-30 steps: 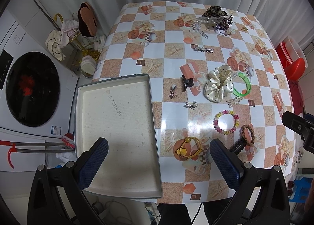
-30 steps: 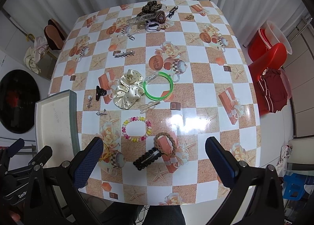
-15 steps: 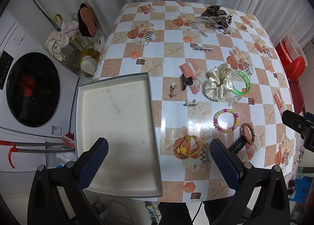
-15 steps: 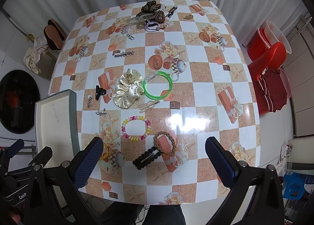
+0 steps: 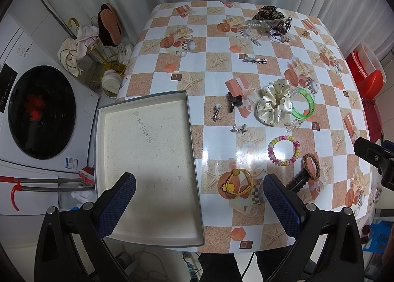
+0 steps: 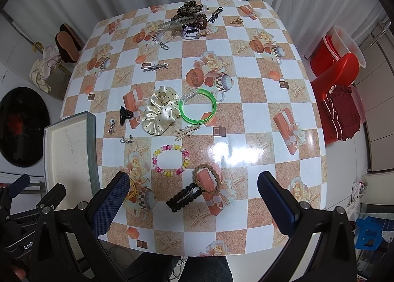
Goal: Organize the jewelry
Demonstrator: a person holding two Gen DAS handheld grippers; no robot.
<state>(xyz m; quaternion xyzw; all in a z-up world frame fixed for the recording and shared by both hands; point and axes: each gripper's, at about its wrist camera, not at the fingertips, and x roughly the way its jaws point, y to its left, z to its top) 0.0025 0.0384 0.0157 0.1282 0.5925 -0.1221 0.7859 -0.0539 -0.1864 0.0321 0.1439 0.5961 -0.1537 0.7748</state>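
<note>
A shallow white tray (image 5: 145, 232) (image 6: 69, 156) lies empty at the table's near left corner. Scattered to its right are a yellow hair tie (image 5: 237, 182), a beaded bracelet (image 5: 284, 150) (image 6: 171, 160), a brown braided band (image 5: 311, 166) (image 6: 206, 178), a black beaded clip (image 6: 183, 198), a cream scrunchie (image 5: 274, 108) (image 6: 161, 112), a green bangle (image 5: 304, 107) (image 6: 198, 109), a black claw clip (image 5: 234, 101) (image 6: 125, 114) and small earrings (image 5: 216, 113). My left gripper (image 5: 197, 203) hovers open over the tray's right edge. My right gripper (image 6: 194, 200) hangs open above the black clip. Both are empty.
More clips and hair ties are heaped at the table's far edge (image 6: 189, 20) (image 5: 268, 23). A silver barrette (image 6: 155, 66) lies mid-table. A washing machine (image 5: 37, 114) stands left of the table, red plastic tubs (image 6: 337, 60) on the floor to the right.
Both grippers have drifted slightly, so the table contents sit a little higher in each view. Nothing on the table has moved and both grippers stay open.
</note>
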